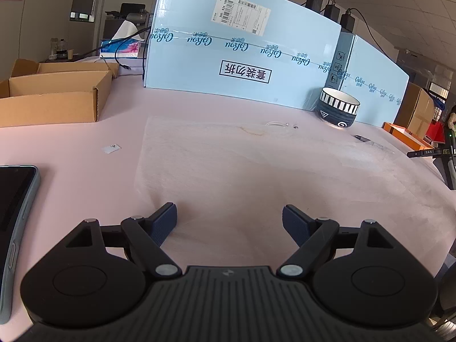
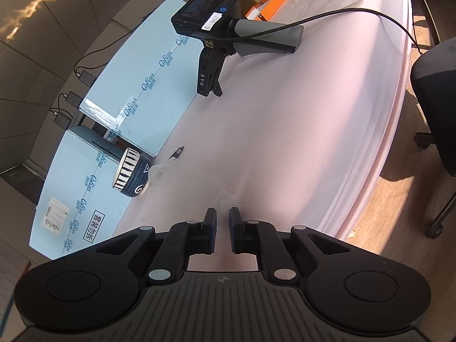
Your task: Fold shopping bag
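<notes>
The shopping bag (image 1: 256, 156) is a thin, see-through white film lying flat on the pink table (image 1: 85, 171). My left gripper (image 1: 229, 213) hovers low over the bag's near edge, jaws wide open, nothing between the blue pads (image 1: 164, 225). In the right wrist view the bag (image 2: 199, 188) shows only as faint crinkled film just ahead of the fingertips. My right gripper (image 2: 222, 213) is rolled sideways and its jaws stand nearly closed, with a narrow gap left. Whether any film lies in that gap I cannot tell.
A dark striped bowl (image 1: 337, 108) and a pen (image 1: 362, 138) sit at the bag's far right, against tall light-blue cartons (image 1: 242, 42). Open cardboard boxes (image 1: 51, 99) stand far left, a phone (image 1: 14, 213) near left. A spare handheld gripper (image 2: 236, 34) lies beyond. The table edge (image 2: 370, 171) and a chair (image 2: 436, 85) are to the right.
</notes>
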Demonstrator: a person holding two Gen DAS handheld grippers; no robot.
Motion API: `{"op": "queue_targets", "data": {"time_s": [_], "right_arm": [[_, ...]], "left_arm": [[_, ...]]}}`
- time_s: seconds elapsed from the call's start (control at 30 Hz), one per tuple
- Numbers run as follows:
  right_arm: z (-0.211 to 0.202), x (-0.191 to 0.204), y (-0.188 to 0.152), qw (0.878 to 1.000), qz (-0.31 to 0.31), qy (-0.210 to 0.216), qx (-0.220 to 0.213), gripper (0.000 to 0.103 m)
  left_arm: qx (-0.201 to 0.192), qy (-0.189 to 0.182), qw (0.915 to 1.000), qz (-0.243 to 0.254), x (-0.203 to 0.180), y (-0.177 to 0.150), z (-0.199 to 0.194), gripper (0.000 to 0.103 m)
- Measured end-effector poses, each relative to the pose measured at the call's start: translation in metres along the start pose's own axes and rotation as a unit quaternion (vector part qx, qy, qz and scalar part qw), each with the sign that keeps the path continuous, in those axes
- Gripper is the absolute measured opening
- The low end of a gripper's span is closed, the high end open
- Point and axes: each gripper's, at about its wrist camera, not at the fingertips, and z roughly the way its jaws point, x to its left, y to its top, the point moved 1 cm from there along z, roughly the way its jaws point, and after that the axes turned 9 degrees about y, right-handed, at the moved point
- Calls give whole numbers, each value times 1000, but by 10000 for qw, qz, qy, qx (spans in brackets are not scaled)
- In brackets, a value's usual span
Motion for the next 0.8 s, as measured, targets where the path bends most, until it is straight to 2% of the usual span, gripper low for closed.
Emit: {"op": "queue_targets", "data": {"time_s": [0.23,0.4,0.5,0.6,0.73,0.8], "right_arm": [[-2,1,-3,9995,83,157,-279,5],[19,27,-6,9973,-102,708,-144,5],[50,49,-18,9916,-137,1266,242,5],[87,74,-39,9799,-148,1840,754,5],[135,109,-76,9580,-143,2433,1509,5],[155,126,-94,9480,-202,2599,1829,5]], "left_arm": [[10,36,10000,13,-1,1,1,80],[41,-55,9999,-145,3,3,0,80],[69,-221,9990,-384,11,5,-1,80],[115,-323,9975,-617,18,6,-4,80],[108,-193,9981,-576,21,5,-12,80],[99,-111,9984,-541,23,5,-17,80]]}}
